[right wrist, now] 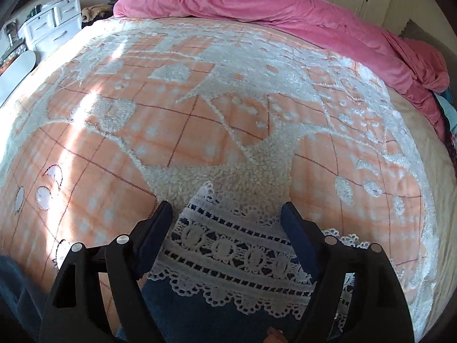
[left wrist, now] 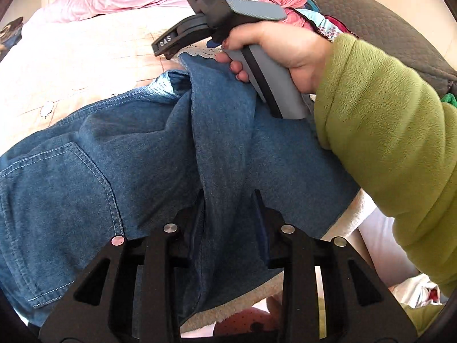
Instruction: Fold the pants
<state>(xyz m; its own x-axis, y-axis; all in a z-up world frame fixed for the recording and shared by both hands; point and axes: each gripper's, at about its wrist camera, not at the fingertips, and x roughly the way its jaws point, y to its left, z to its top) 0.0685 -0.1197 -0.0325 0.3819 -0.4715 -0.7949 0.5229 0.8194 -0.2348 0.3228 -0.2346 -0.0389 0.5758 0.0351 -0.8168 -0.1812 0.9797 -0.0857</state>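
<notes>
We have the denim pants (left wrist: 148, 154) spread across the near edge of the bed (right wrist: 200, 131), back pocket up, one leg running out toward the bed's middle and ending in a white lace hem (right wrist: 237, 260). Our left gripper (left wrist: 230, 200) sits over a raised ridge of denim near the seat; its fingers are narrow with the cloth bunched between them, which we judge a pinch meant to anchor that end. Our right gripper (right wrist: 228, 214) straddles the lace hem with fingers fairly wide, pads apparently not pressing yet, placed so the leg end can be lifted over. Our right hand (left wrist: 274, 54) in a green sleeve (left wrist: 385, 125) grips its handle. A pink duvet (right wrist: 257, 3) lies heaped along the far edge.
</notes>
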